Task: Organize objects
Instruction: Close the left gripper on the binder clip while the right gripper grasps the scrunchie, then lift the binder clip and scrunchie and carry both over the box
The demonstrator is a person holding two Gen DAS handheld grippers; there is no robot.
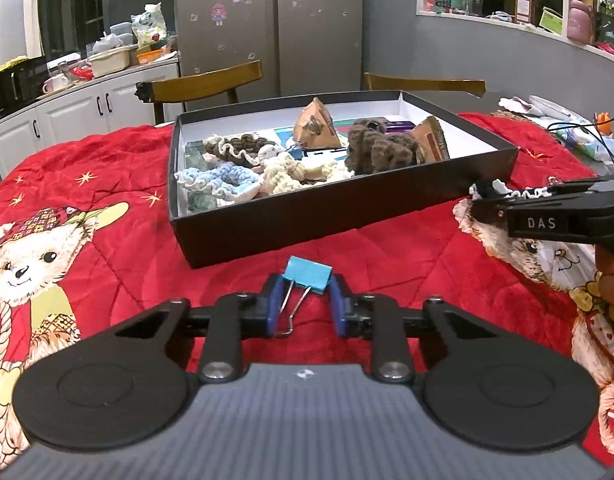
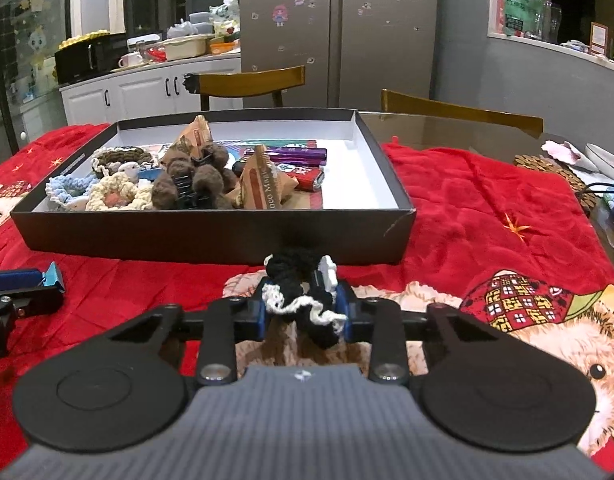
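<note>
My left gripper (image 1: 305, 304) had its blue-padded jaws drawn in on a light blue metal binder clip with silver wire handles (image 1: 307, 276), pinching it at the sides, the handles pointing back toward the camera. It hung over the red quilted blanket printed with cartoon bears (image 1: 119, 248), just in front of the near wall of the shallow black cardboard box with a white inside (image 1: 307, 224).

My right gripper (image 2: 303, 300) was closed on a black crocheted hair claw edged in white yarn (image 2: 297, 280). The yarn bulged above and spilled out between my fingers, with a white plastic piece showing at its right side. It sat just short of the box's (image 2: 211, 236) front wall, near its right end. From the left wrist view, the right gripper (image 1: 491, 196) came in from the right edge, level with the box's near right corner, the black and white yarn (image 1: 487, 188) poking out on top.

Inside the box lay a brown fuzzy hair claw with a black clip (image 2: 195, 184), a pale blue crocheted scrunchie (image 1: 215, 180), a cream crocheted piece (image 1: 283, 176), two brown paper pyramid packets (image 2: 263, 184), and a purple foil-wrapped tube (image 2: 295, 156). The left gripper (image 2: 23, 288) and its clip (image 2: 53, 276) showed at the far left edge of the right wrist view.
</note>
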